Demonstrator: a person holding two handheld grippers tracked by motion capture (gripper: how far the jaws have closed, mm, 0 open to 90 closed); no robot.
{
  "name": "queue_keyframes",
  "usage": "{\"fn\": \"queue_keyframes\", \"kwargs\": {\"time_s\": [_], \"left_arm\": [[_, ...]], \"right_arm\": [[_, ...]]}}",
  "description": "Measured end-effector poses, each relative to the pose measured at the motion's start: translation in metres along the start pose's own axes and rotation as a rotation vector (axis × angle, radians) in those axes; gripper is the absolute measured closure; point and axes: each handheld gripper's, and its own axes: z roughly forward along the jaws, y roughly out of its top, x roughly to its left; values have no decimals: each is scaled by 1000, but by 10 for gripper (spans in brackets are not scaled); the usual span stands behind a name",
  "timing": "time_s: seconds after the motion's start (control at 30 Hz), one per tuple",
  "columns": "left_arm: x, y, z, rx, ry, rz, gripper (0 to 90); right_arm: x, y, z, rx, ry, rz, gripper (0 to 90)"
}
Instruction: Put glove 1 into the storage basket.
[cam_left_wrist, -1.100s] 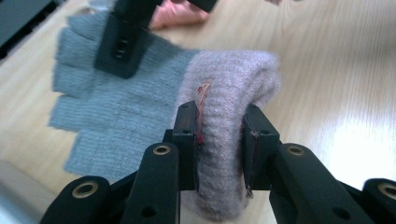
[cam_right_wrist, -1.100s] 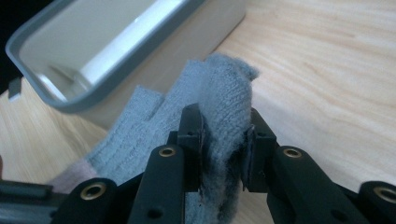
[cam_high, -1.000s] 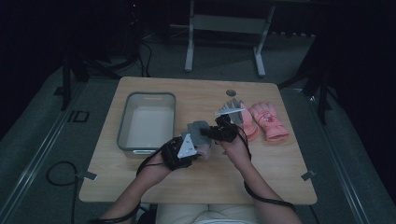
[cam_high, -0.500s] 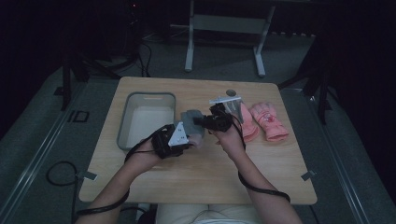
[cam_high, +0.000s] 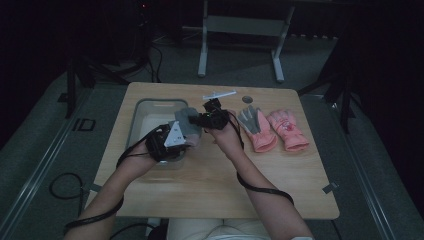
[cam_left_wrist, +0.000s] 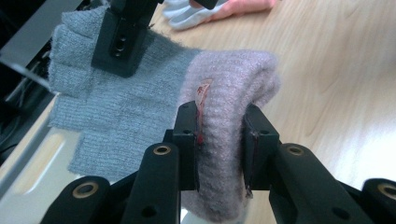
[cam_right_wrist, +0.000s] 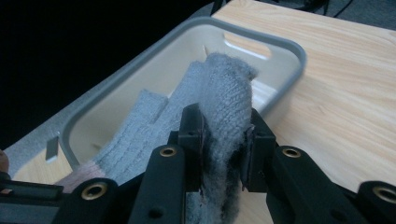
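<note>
My left claw (cam_left_wrist: 219, 154) pinches the grey knit glove's (cam_left_wrist: 116, 112) pinkish cuff, my right claw (cam_right_wrist: 223, 154) its fingers, above the grey bin (cam_high: 145, 107) at ten o'clock, probably not dropped in yet.

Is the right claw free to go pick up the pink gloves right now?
Probably not: the right claw is shut on the grey glove, which the left claw also grips. The pink gloves lie unobstructed nearby.
</note>
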Motion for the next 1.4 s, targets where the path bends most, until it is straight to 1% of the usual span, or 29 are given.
{"fn": "queue_keyframes", "kwargs": {"time_s": [0.07, 0.13, 0.27, 0.3, 0.33, 0.37, 0.4, 0.43, 0.5, 0.57, 0.63, 0.67, 0.73, 0.77, 0.83, 0.9, 0.97, 1.03, 1.13, 1.2, 1.3, 1.33, 1.37, 1.4], "left_arm": [[5, -4, -3, 15, 12, 2, 706], [11, -8, -5, 30, 21, 4, 706], [21, -22, -9, 42, 39, -10, 706], [23, -25, -11, 43, 40, -18, 706], [25, -28, -11, 45, 43, -24, 706], [25, -28, -11, 45, 43, -24, 706], [30, -37, -12, 62, 46, -33, 706], [31, -40, -12, 67, 50, -38, 707], [36, -46, -10, 86, 45, -48, 707], [39, -51, -8, 96, 44, -44, 707], [42, -56, -6, 101, 44, -44, 708], [43, -58, -5, 104, 44, -40, 708], [46, -64, -1, 111, 43, -50, 708], [47, -67, 1, 119, 40, -44, 708], [49, -71, 7, 132, 24, -43, 708], [51, -74, 13, 150, 10, -25, 708], [54, -75, 20, 171, -7, -24, 708], [56, -73, 26, 201, -25, -30, 708], [56, -72, 33, 235, -43, -7, 708], [58, -72, 35, 244, -51, -2, 708], [64, -73, 42, 261, -80, 23, 708], [66, -73, 46, 267, -95, 45, 707], [66, -74, 47, 279, -93, 66, 706], [67, -75, 50, 295, -95, 98, 706]], "right_arm": [[4, 5, 6, 3, 3, -9, 740], [8, 11, 13, 1, 13, -8, 739], [14, 20, 29, -7, 28, -31, 740], [14, 22, 33, -8, 37, -16, 740], [16, 23, 38, -8, 45, -13, 740], [16, 23, 38, -8, 45, -13, 740], [17, 24, 41, -7, 45, -17, 740], [23, 28, 53, 9, 45, -32, 740], [26, 31, 62, 18, 48, -39, 739], [29, 34, 70, 26, 43, -41, 739], [29, 34, 77, 30, 41, -37, 739], [28, 34, 80, 31, 41, -29, 739], [26, 32, 87, 33, 44, -12, 739], [24, 31, 90, 38, 41, -5, 739], [21, 28, 97, 55, 35, 6, 739], [19, 25, 104, 73, 20, 3, 739], [16, 23, 110, 90, 15, 14, 738], [13, 22, 115, 104, 11, 17, 738], [8, 19, 121, 115, 25, 27, 736], [7, 18, 124, 121, 22, 28, 735], [4, 18, 130, 143, 7, 34, 725], [3, 18, 131, 144, -2, 30, 717], [2, 18, 133, 148, -7, 27, 703], [2, 17, 133, 148, -11, 26, 695]]}}
